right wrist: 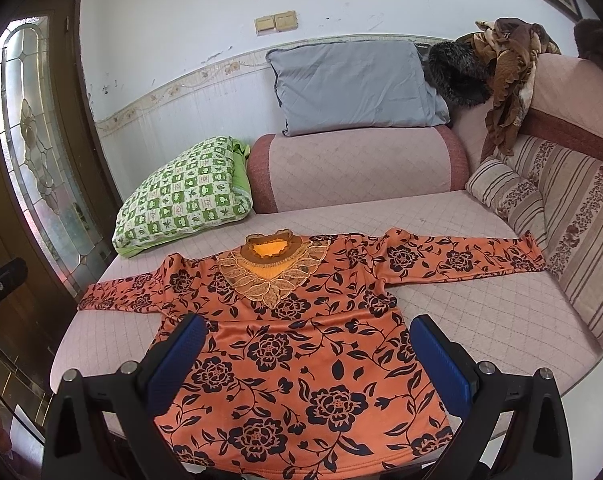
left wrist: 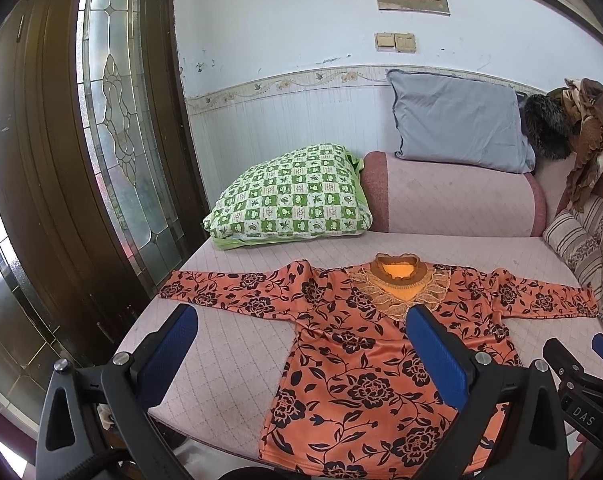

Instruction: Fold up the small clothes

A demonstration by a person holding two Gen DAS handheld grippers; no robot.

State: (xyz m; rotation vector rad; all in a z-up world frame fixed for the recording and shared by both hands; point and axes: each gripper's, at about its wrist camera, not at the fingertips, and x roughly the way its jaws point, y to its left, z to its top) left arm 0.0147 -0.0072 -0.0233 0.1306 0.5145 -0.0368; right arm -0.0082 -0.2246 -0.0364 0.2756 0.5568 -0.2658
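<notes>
An orange long-sleeved top with black flowers [left wrist: 365,376] lies flat on the pink quilted sofa seat [left wrist: 229,356], both sleeves spread out, lace collar at the far side. It also shows in the right wrist view [right wrist: 301,352]. My left gripper [left wrist: 301,320] is open and empty, held above the top's left half near the seat's front edge. My right gripper [right wrist: 307,328] is open and empty above the top's lower body. The right gripper's body shows at the right edge of the left wrist view [left wrist: 581,384].
A green checked pillow [left wrist: 293,196] and a pink bolster [left wrist: 453,196] sit at the back of the seat, a grey pillow [left wrist: 457,120] above. Striped cushions [right wrist: 561,220] line the right side. A wooden door with glass [left wrist: 113,120] stands to the left.
</notes>
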